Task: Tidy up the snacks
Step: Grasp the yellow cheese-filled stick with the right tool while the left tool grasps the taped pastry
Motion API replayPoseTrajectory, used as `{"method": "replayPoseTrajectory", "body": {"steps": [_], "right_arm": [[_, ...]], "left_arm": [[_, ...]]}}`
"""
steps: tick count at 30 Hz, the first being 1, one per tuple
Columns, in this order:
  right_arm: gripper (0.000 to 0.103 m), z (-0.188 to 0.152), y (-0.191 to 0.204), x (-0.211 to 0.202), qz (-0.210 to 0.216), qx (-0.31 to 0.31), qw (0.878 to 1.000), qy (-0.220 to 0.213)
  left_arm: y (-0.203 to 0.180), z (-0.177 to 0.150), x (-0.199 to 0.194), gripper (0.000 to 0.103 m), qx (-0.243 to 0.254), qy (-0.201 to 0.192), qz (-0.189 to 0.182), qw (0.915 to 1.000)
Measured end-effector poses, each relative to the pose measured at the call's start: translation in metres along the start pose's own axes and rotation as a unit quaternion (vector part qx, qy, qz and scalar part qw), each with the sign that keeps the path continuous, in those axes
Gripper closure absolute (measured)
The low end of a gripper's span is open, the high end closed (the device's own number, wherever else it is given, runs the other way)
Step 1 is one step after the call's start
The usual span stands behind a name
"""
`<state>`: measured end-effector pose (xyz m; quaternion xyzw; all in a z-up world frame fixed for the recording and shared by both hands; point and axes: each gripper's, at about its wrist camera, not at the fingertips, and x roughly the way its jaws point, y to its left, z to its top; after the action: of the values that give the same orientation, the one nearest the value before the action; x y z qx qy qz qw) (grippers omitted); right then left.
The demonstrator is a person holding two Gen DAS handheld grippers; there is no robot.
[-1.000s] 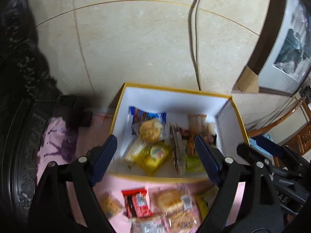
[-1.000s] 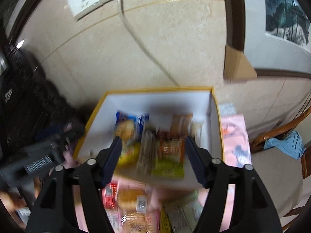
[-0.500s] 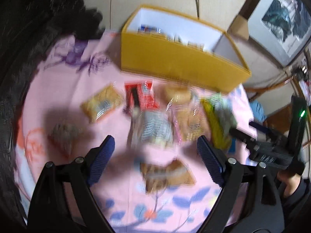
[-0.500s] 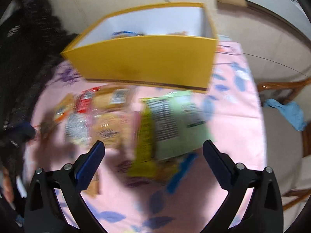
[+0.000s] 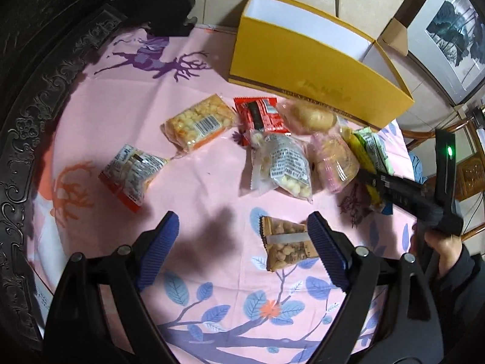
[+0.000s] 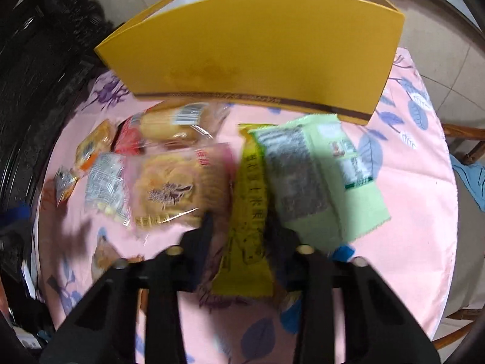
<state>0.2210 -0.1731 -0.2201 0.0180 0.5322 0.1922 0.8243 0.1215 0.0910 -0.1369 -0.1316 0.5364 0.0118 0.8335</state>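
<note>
Left wrist view: the left gripper (image 5: pixel 241 236) hangs with jaws spread wide and nothing in them over the pink cloth (image 5: pixel 121 97). A brown nut pack (image 5: pixel 286 244) lies flat just inside its right finger, long axis running away from the camera. Beyond lie a clear candy bag (image 5: pixel 280 163), a red pack (image 5: pixel 260 116), a puffed-rice bar (image 5: pixel 198 123) and a small pack (image 5: pixel 130 173), all short of the yellow box (image 5: pixel 309 75). The right gripper (image 5: pixel 368 179) reaches in from the right, over the yellow pack (image 5: pixel 359 154).

Right wrist view: the right gripper (image 6: pixel 239 227) is clenched on the yellow pack's (image 6: pixel 250 200) near end; the pack points lengthwise toward the box (image 6: pixel 257 51). A green pack (image 6: pixel 315 176) overlaps its right edge; a pink cake pack (image 6: pixel 178 185) lies just left.
</note>
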Motion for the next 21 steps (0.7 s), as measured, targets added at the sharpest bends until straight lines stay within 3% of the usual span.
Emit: {"method": "replayPoseTrajectory", "body": {"steps": [4,9,19,21], "right_arm": [[0.081,0.01,-0.005,0.009,-0.011,0.004,1.0,0.005],[0.082,0.008,-0.004,0.01,-0.018,0.018,1.0,0.016],[0.081,-0.047,-0.012,-0.024,0.007,0.05,0.998,0.043],[0.081,-0.055,-0.017,-0.025,0.008,0.057,0.997,0.048]], "left_arm": [[-0.012,-0.005,0.008,0.015,0.022,0.011,-0.012,0.9996],[-0.041,-0.016,0.02,0.015,0.1,0.024,-0.06,0.9929],[-0.065,-0.033,0.072,0.014,0.201,0.068,-0.096,0.9725],[-0.067,-0.033,0.084,0.008,0.221,0.069,-0.095,0.9684]]}}
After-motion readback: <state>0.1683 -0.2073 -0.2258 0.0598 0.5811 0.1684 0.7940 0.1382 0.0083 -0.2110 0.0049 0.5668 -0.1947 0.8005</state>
